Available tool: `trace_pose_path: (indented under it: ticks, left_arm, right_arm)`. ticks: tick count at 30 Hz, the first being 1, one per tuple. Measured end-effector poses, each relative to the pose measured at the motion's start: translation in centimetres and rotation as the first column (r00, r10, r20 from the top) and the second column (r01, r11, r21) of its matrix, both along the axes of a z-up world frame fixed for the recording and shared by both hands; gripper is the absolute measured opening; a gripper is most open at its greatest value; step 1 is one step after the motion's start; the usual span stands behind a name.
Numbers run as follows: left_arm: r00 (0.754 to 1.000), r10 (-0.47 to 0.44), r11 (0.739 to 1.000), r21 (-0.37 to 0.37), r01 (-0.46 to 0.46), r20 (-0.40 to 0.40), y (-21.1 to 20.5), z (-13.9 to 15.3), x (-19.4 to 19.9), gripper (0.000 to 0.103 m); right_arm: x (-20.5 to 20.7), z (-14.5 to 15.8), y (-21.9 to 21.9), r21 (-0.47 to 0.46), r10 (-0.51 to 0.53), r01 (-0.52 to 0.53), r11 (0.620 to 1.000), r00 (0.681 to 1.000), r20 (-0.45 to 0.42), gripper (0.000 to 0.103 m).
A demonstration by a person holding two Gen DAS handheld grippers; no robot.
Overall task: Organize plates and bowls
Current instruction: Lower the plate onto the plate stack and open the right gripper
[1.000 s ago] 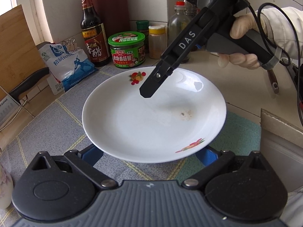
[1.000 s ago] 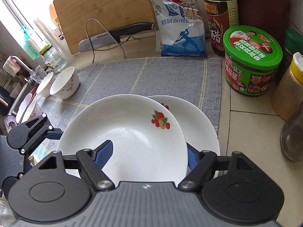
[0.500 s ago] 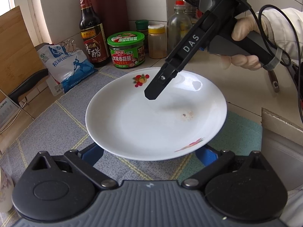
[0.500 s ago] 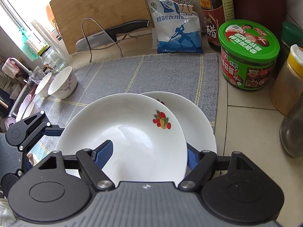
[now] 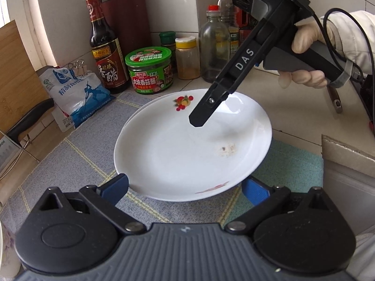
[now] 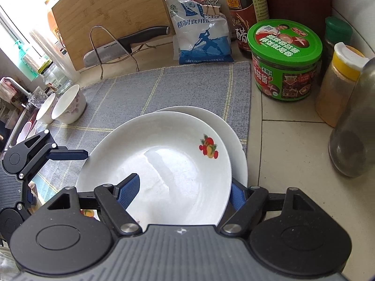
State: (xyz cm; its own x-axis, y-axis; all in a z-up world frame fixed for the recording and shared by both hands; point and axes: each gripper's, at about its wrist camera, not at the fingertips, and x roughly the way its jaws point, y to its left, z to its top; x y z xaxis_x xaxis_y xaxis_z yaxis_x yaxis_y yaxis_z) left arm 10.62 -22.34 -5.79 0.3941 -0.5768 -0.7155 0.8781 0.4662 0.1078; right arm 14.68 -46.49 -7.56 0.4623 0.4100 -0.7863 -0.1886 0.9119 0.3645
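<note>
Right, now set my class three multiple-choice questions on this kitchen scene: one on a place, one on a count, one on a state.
1. Where does the green-lidded jar stand?
A. on the grey mat
B. between the dark bottle and the yellow-capped jar
C. inside a plate

2. How many plates are in the stack?
A. one
B. two
C. four

3. The left gripper is:
A. open
B. shut on a plate
C. shut on a bowl

Answers:
1. B, the bottle is on one side of it and the yellow-capped jar on the other.
2. B, the top plate lies over one lower plate.
3. A, its fingers stand wide apart, either side of the top plate's near rim.
</note>
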Motion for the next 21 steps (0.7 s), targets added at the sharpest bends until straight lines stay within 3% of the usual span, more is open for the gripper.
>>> trace_pose_path:
  ticks: [16, 21]
  left_arm:
    - [1.000, 0.006, 1.000, 0.008, -0.006, -0.010, -0.9, -0.5, 0.2, 0.102]
    - [0.999, 0.032, 0.999, 0.008, -0.031, -0.019, -1.2, -0.4, 0.0, 0.102]
  right_arm:
    - [-1.5, 1.4, 0.1, -0.062, 0.000, 0.001, 0.998, 1.000, 0.021, 0.084]
    - [-1.6, 1.4, 0.4, -0.077, 0.026, -0.024, 0.997, 1.000, 0.017, 0.089]
